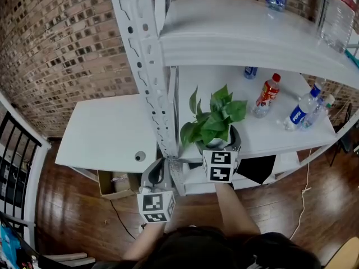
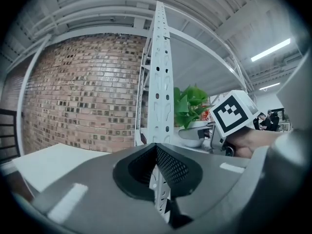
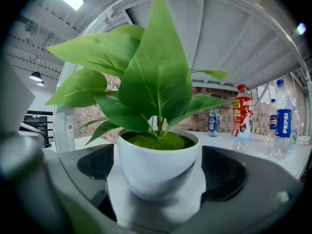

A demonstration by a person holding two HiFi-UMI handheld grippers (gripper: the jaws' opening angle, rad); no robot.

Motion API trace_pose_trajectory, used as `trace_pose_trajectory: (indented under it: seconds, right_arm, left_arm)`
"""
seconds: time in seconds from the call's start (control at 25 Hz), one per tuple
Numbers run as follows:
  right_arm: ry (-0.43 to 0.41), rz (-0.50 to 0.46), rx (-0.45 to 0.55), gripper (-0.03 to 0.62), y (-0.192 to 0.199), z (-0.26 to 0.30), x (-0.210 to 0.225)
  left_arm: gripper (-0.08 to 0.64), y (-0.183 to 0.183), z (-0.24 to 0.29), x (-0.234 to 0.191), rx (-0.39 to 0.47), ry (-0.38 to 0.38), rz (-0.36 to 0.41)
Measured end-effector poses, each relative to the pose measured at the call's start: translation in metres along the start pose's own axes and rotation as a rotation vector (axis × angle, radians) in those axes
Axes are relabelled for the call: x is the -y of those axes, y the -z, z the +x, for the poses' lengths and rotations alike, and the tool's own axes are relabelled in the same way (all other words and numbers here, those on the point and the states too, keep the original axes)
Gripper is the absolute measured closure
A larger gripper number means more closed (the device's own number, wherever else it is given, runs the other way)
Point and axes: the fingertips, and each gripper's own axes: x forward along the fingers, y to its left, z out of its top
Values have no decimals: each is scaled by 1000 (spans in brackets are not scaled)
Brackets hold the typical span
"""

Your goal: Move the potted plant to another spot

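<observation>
I see the potted plant (image 1: 216, 122) standing on the middle shelf (image 1: 263, 142) at the centre of the frame, near the shelf's front edge and just right of the upright post (image 1: 148, 66). My right tool (image 1: 220, 146) reaches in from below, one jaw on either side of the pot with a gap at each side. Bottles (image 1: 267, 96) stand further right on the same shelf. My left tool (image 1: 159, 170) is at lower centre, in front of the post. The counter (image 1: 106, 130) lies left of the post, with a box (image 1: 115, 184) beneath it.
</observation>
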Motion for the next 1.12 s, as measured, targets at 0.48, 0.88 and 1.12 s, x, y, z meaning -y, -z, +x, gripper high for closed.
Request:
trace_pose_trajectory:
  seconds: [0.48, 0.88, 1.12]
  right_arm:
    - [34, -8, -12, 110, -3, 3, 3]
    - [17, -17, 34, 114, -5, -32, 9]
    - [-6, -38, 51, 114, -12, -75, 5]
  left_arm:
    - [543, 3, -1, -3, -5, -2, -8]
    - [543, 8, -10, 0, -18, 10, -12]
    - [543, 2, -19, 6, 1, 26, -7]
